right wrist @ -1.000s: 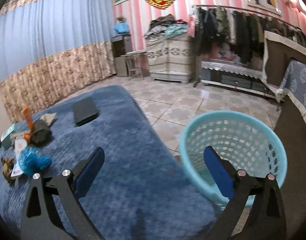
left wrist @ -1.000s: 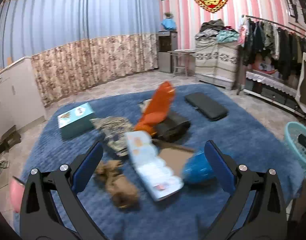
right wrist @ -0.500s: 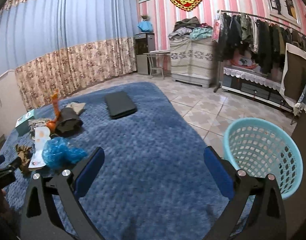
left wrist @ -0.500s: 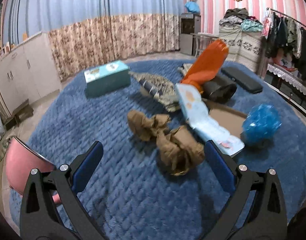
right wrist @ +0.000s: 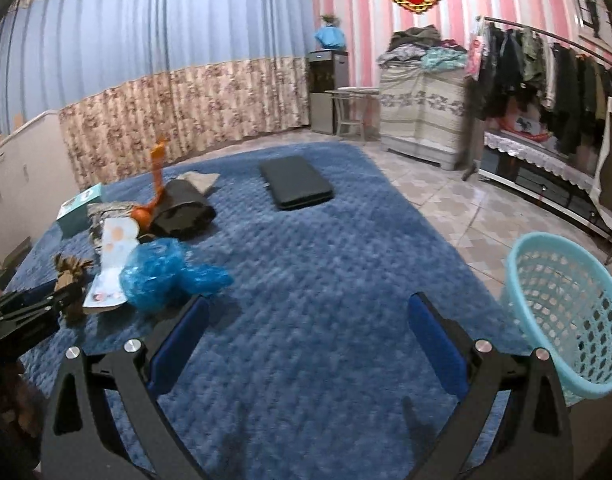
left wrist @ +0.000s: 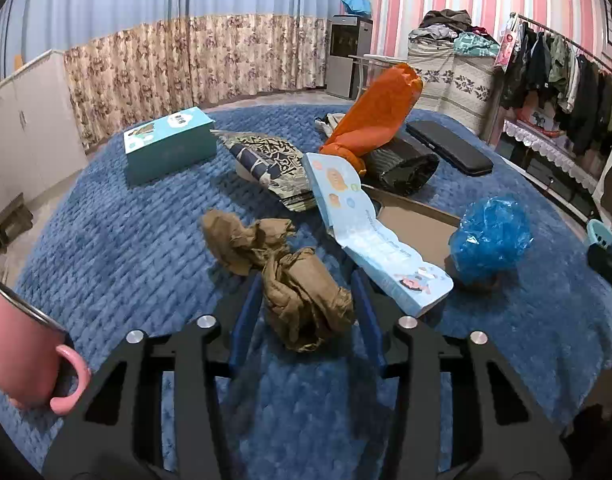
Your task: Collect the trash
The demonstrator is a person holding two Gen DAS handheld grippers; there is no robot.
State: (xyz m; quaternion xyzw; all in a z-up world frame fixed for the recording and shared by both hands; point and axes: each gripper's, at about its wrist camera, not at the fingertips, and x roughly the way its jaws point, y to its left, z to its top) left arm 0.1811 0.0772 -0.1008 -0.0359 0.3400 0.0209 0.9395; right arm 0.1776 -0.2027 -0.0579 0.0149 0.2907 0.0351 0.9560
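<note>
My left claw [left wrist: 306, 300], jaws just drawn in, clamps the crumpled brown paper [left wrist: 302, 300] on the blue rug [left wrist: 146, 248], while my right claw [right wrist: 306, 336] hangs released near the basket [right wrist: 562, 312].

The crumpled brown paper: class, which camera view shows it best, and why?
The left wrist view: the crumpled brown paper lies large and sharp between the left gripper pads. The right wrist view shows it only small at the left edge, partly hidden.
</note>
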